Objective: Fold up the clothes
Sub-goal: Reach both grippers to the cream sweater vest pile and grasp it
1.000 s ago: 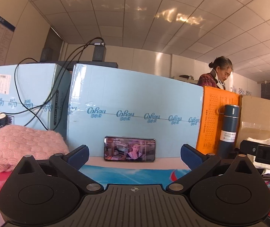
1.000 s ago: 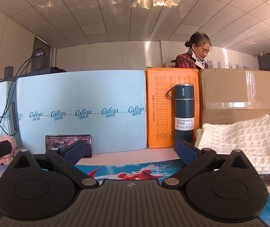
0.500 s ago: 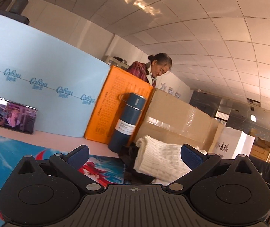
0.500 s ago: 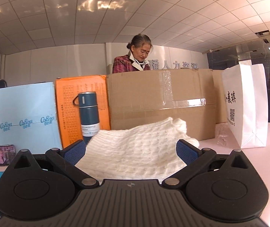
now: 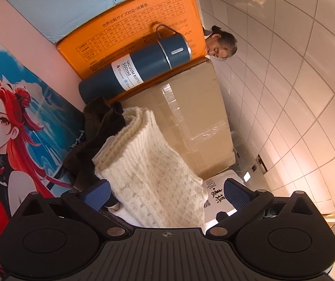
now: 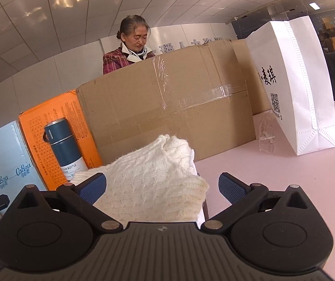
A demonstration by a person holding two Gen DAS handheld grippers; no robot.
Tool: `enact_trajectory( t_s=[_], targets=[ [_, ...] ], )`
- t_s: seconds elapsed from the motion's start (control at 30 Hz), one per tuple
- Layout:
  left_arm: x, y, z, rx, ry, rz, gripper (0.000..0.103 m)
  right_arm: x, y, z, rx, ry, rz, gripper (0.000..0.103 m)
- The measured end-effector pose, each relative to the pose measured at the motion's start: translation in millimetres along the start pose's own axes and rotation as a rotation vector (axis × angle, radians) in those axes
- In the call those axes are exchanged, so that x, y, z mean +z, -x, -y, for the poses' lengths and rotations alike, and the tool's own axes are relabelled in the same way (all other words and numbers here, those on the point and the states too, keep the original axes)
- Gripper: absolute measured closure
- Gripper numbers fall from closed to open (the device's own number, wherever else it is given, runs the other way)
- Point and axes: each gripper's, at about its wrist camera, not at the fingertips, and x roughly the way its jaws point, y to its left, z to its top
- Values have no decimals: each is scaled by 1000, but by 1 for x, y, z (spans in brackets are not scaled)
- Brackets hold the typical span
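The left gripper (image 5: 167, 195) is sitting rolled sideways, fingers apart around the near end of the white knit (image 5: 148, 173), without pinching it. The right gripper (image 6: 162, 188) is also gaping apart over the knit (image 6: 153, 182). The knit is lying on a dark garment (image 5: 97, 126) on the pink table (image 6: 272, 178). Beyond, a flask (image 5: 134, 68) is standing against an orange box (image 5: 129, 30), beside a carton (image 6: 167, 110).

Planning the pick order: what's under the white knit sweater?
A dark brown garment lies crumpled under the white knit sweater, sticking out toward the blue bottle. How far it extends underneath, or whether anything else is below, is covered.
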Motion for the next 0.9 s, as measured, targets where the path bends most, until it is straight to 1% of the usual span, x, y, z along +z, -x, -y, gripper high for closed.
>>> enact_trajectory(
  t_s=[0.1,0.17,0.23,0.3,0.33,0.4,0.43,0.47,0.53,0.57,0.6,0.63,0.67,0.7,0.73,0.77,0.9],
  targets=[
    [-1,-13,-2,29,-16,-16,0,1,-18,0,19,-10,-39,0],
    [-2,-19,-2,39,-26,-22,0,0,-27,-1,5,-11,-48,0],
    [0,-18,1,9,-26,3,0,-2,-33,-1,19,-20,-60,0],
    [4,-16,7,-42,-39,28,0,-3,-36,-1,23,-20,-62,1],
    [5,-19,10,-34,-60,25,0,-4,-37,-1,20,-15,-62,3],
    [8,-31,16,20,-114,6,0,-5,-39,-1,12,-6,-60,12],
    [9,-37,18,46,-141,-4,0,-6,-40,-1,3,-1,-60,25],
    [9,-43,17,86,-145,-14,0,-7,-42,-2,-25,11,-64,40],
    [5,-48,14,118,-141,-6,0,-11,-44,-3,-71,40,-59,52],
    [3,-50,13,127,-140,0,0,-13,-43,-3,-61,53,-48,57],
    [1,-51,16,136,-165,7,0,-14,-40,-4,-52,74,-34,61],
    [-1,-51,21,156,-210,19,1,-15,-38,-5,-47,100,-24,68],
    [-3,-52,26,185,-252,32,14,-14,-35,-8,-39,118,-15,74],
    [-5,-52,30,215,-291,45,45,-12,-30,-9,-23,126,-3,76],
    [-5,-54,33,241,-327,44,63,-10,-25,-11,-4,123,9,78],
    [-4,-55,32,249,-346,39,79,-8,-20,-13,18,122,18,80],
    [-8,-43,37,231,-426,60,83,2,5,-30,112,135,58,82]
  ],
)
